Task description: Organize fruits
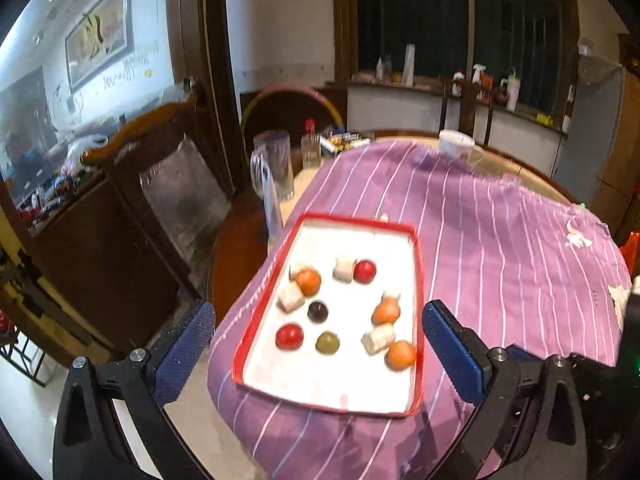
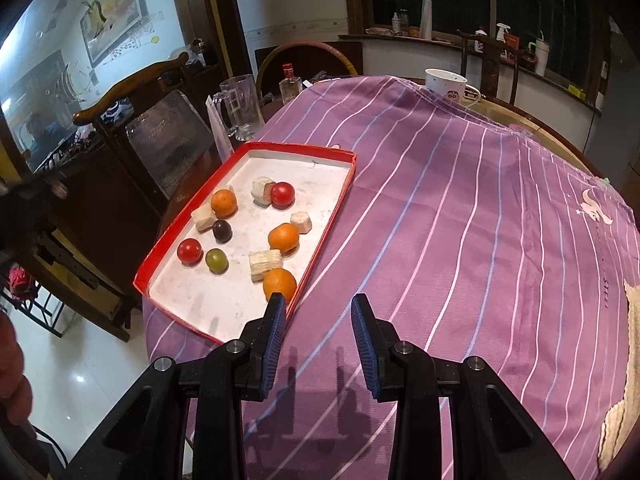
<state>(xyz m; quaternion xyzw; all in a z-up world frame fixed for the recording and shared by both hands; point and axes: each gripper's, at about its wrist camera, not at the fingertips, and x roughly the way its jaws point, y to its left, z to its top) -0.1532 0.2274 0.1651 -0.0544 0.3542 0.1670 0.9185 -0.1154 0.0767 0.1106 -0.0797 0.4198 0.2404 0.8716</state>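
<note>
Eleven pieces in red tray [image 2: 320, 220], three oranges [image 2: 283, 237]; left tool [image 1: 318, 338], right tool [image 2: 319, 316] spread, empty.

Left gripper [image 1: 318, 322], fingers spread wide, hovers above a red-rimmed tray [image 1: 418, 264] of fruit on a purple striped cloth [image 1: 500, 248].

Left view's smeared with motion blur, so the fruit on the tray [image 1: 416, 300] reads as soft blobs, and a pale block [image 1: 298, 268] peeks from behind an orange [image 1: 309, 282]. On the right view, a finger [image 2: 276, 320] covers the tray's near rim and the bottom of the nearest orange [image 2: 279, 283]. The cloth [image 2: 480, 240] runs off the bottom edge.
</note>
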